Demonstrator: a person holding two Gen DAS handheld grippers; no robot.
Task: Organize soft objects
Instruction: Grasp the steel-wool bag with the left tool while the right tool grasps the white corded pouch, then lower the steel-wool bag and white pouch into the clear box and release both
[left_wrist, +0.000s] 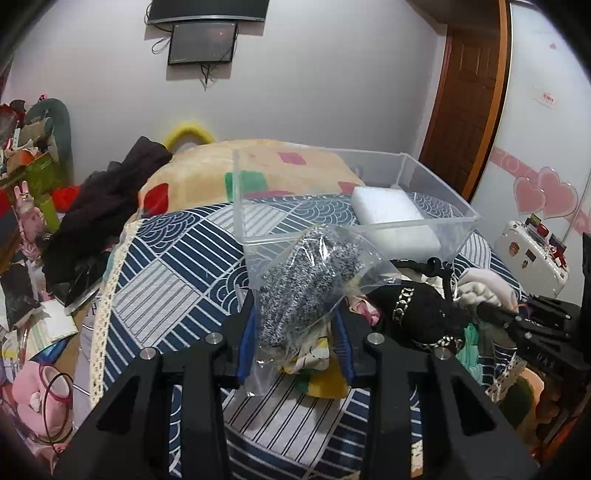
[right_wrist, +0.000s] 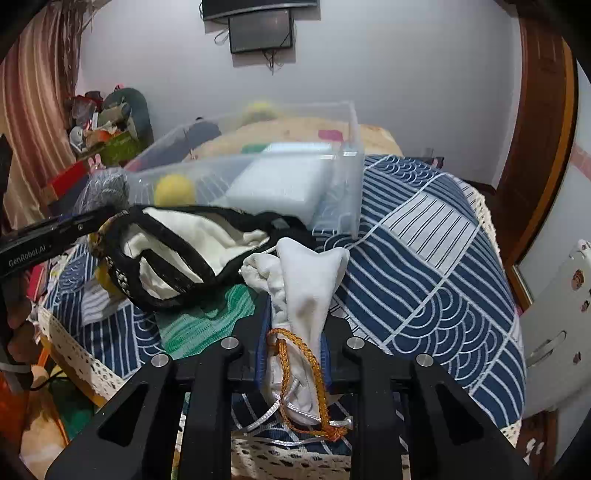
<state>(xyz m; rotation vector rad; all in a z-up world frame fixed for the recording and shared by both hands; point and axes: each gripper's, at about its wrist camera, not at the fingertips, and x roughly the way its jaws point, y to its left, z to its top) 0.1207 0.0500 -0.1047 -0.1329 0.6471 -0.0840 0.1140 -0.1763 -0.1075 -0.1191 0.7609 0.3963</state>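
Observation:
My left gripper (left_wrist: 295, 332) is shut on a clear plastic bag (left_wrist: 314, 273) holding grey speckled fabric, lifted just in front of the clear plastic bin (left_wrist: 413, 221). A white foam block (left_wrist: 391, 218) lies in the bin. My right gripper (right_wrist: 295, 339) is shut on a white cloth pouch (right_wrist: 306, 288) with an orange cord (right_wrist: 314, 373). The bin (right_wrist: 351, 192) lies ahead of it, with a yellow ball (right_wrist: 174, 190) inside. A black and white garment with chain trim (right_wrist: 177, 254) lies left of the pouch. The right gripper also shows in the left wrist view (left_wrist: 517, 317).
A blue and white patterned quilt (right_wrist: 424, 258) covers the bed. A green cloth (right_wrist: 199, 325) lies under the black garment. A dark garment (left_wrist: 110, 206) and clutter (left_wrist: 29, 155) sit at the left. A white suitcase (left_wrist: 532, 251) stands at the right.

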